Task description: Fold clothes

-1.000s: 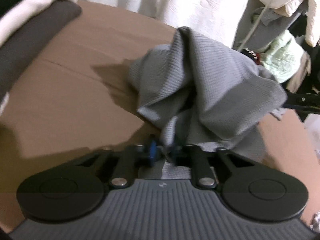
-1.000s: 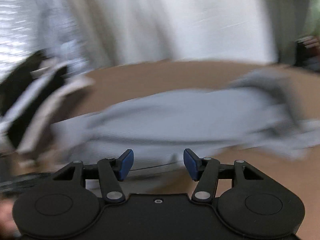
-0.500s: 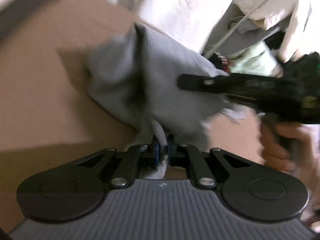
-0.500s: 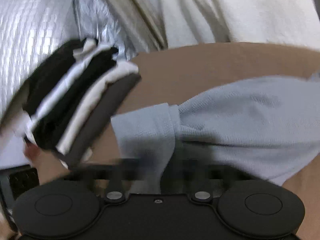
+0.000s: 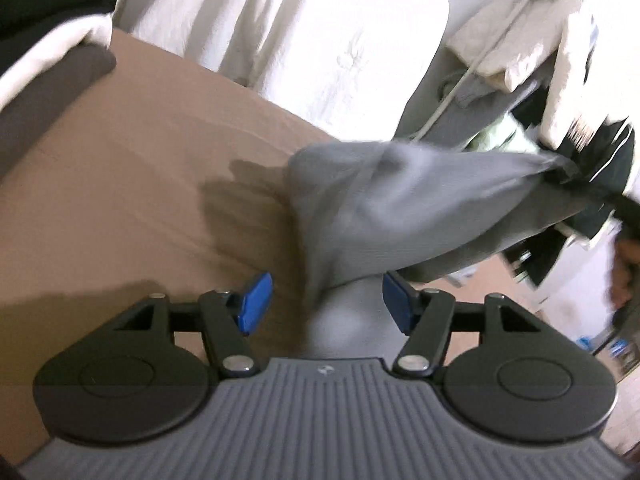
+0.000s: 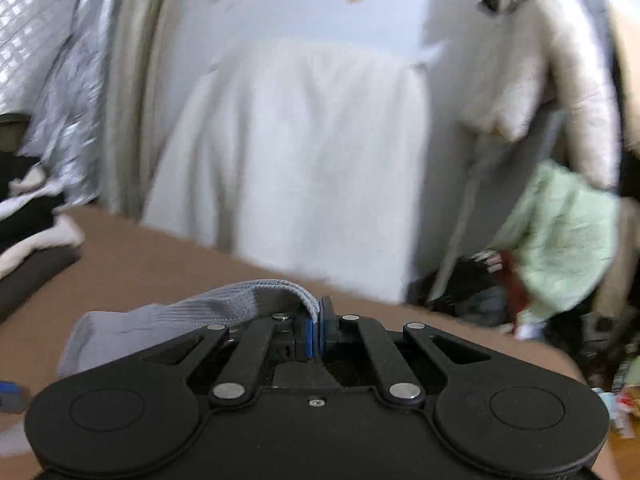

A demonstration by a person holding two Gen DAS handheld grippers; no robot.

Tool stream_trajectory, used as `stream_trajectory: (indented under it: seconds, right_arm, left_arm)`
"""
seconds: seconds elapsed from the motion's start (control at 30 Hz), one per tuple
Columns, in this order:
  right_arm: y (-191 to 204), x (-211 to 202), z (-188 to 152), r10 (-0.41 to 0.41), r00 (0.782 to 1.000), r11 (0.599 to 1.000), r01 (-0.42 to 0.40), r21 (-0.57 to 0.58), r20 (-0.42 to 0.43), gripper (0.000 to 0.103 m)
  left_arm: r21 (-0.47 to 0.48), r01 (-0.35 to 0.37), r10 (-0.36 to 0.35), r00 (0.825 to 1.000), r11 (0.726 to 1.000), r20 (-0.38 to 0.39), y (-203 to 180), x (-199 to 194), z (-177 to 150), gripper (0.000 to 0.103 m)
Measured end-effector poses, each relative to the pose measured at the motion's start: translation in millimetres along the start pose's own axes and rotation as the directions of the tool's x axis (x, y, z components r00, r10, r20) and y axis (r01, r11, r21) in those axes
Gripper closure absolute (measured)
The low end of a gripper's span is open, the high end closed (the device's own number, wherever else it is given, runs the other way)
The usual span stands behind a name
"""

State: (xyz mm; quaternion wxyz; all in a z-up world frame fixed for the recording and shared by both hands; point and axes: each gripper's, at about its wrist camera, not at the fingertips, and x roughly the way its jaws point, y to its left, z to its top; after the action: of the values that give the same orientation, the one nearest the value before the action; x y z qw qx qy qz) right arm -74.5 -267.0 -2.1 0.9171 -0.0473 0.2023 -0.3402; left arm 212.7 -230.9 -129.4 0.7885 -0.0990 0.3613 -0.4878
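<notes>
A grey knit garment (image 5: 400,208) hangs stretched above the brown table (image 5: 140,168), pulled up toward the right edge of the left wrist view. My left gripper (image 5: 326,300) has its jaws opening; a fold of the grey cloth still lies between the blue pads (image 5: 254,300) without being pressed. In the right wrist view my right gripper (image 6: 316,334) is shut on an edge of the same grey garment (image 6: 192,316), which trails off to the left below it.
A stack of folded dark and white clothes (image 5: 48,52) sits at the table's far left. A white sheet (image 6: 300,152) hangs behind the table. Loose clothes (image 6: 560,224), pale green and cream, pile up at the right. A hand (image 5: 622,272) shows at the right edge.
My left gripper let go of the grey cloth and its jaws spread. My right gripper closed on the garment's edge and lifted it up, tilting toward the back wall.
</notes>
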Motion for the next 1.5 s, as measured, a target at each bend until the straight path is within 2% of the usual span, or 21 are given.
stream_trajectory:
  seconds: [0.1,0.27,0.33,0.47,0.53,0.6,0.63,0.7,0.73,0.77,0.83,0.9,0.97,1.0,1.03,1.17,1.23,1.3,1.4,1.47,1.5]
  right_arm:
    - [-10,-16,-3,-0.112,0.991,0.989,0.119,-0.09,0.079,0.1]
    - [-34,-15,-8,-0.102,0.993,0.994,0.104,-0.038,0.057,0.1]
    - [-42,-12,-11,-0.101,0.994,0.995,0.102,-0.018,0.05,0.1]
    - [-52,-4,-11,-0.088,0.996,0.996,0.088,0.026,0.032,0.1]
    - [-57,1,-15,-0.09,0.996,0.996,0.089,0.024,0.022,0.1]
    - [-61,5,-20,-0.089,0.996,0.996,0.089,0.024,0.008,0.1]
    - [-64,8,-24,-0.079,0.997,0.996,0.079,0.035,-0.001,0.1]
    - [-70,10,-28,-0.064,0.998,0.996,0.065,0.067,-0.014,0.1]
    - [-73,11,-30,-0.059,0.998,0.994,0.06,0.086,-0.017,0.1]
    - [-77,11,-31,-0.054,0.998,0.993,0.056,0.106,-0.02,0.1]
    - [-80,6,-29,-0.059,0.998,0.991,0.059,0.117,0.003,0.1]
    - [-84,-9,-17,-0.073,0.995,0.989,0.065,0.131,0.061,0.1]
    - [-90,-29,-6,-0.054,0.991,0.982,0.031,0.188,0.12,0.1]
    - [-93,-39,-1,-0.033,0.988,0.974,-0.002,0.226,0.149,0.1]
    - [-94,-50,1,0.016,0.985,0.961,-0.063,0.269,0.174,0.1]
    - [-83,-81,-20,0.293,0.93,0.852,-0.36,0.381,0.224,0.1]
    - [-68,-82,-46,0.43,0.885,0.777,-0.463,0.427,0.177,0.1]
    - [-49,-77,-75,0.54,0.835,0.713,-0.519,0.472,0.102,0.1]
    - [-15,-58,-106,0.618,0.783,0.712,-0.521,0.47,-0.069,0.099]
    - [8,-44,-123,0.666,0.724,0.706,-0.531,0.469,-0.182,0.099]
    - [21,-48,-127,0.653,0.729,0.724,-0.523,0.45,-0.206,0.099]
  left_arm:
    - [0.032,0.0,0.0,1.0,0.999,0.004,-8,4,-6,0.035]
    - [0.055,0.035,-0.035,0.999,0.998,-0.002,-19,23,-5,0.026]
    - [0.045,0.063,-0.06,0.996,0.997,-0.069,-19,42,-8,0.02]
    - [0.121,0.012,0.018,0.97,0.993,-0.241,-25,90,-16,0.019]
    - [0.156,0.02,0.016,0.974,0.987,-0.225,-29,102,-16,0.035]
    - [0.121,0.042,-0.012,0.969,0.992,-0.245,-27,107,-8,0.091]
    - [0.1,0.051,-0.023,0.966,0.994,-0.259,-26,110,-3,0.091]
    - [0.271,-0.06,0.112,0.977,0.961,-0.179,-45,105,13,0.093]
    - [0.391,-0.144,0.196,0.976,0.909,-0.095,-58,99,24,0.094]
    - [0.437,-0.21,0.239,0.971,0.875,-0.012,-67,90,42,0.096]
    - [0.423,-0.302,0.272,0.953,0.854,0.132,-75,67,87,0.097]
    - [0.384,-0.385,0.284,0.913,0.839,0.294,-85,33,129,0.097]
    - [0.409,-0.479,0.275,0.842,0.777,0.463,-104,-6,149,0.097]
    - [0.414,-0.504,0.266,0.819,0.758,0.509,-109,-25,153,0.097]
    - [0.408,-0.505,0.259,0.812,0.76,0.523,-110,-42,156,0.097]
    - [0.292,-0.485,0.351,0.842,0.824,0.409,-69,-81,127,0.097]
    - [0.169,-0.455,0.406,0.876,0.874,0.259,-32,-84,89,0.096]
    - [0.033,-0.449,0.446,0.891,0.893,0.081,8,-76,42,0.096]
    - [-0.029,-0.514,0.503,0.849,0.858,-0.161,48,-54,-12,0.098]
    - [-0.022,-0.522,0.513,0.845,0.853,-0.15,45,-56,-11,0.098]
    - [-0.02,-0.524,0.517,0.846,0.852,-0.129,41,-59,-7,0.098]
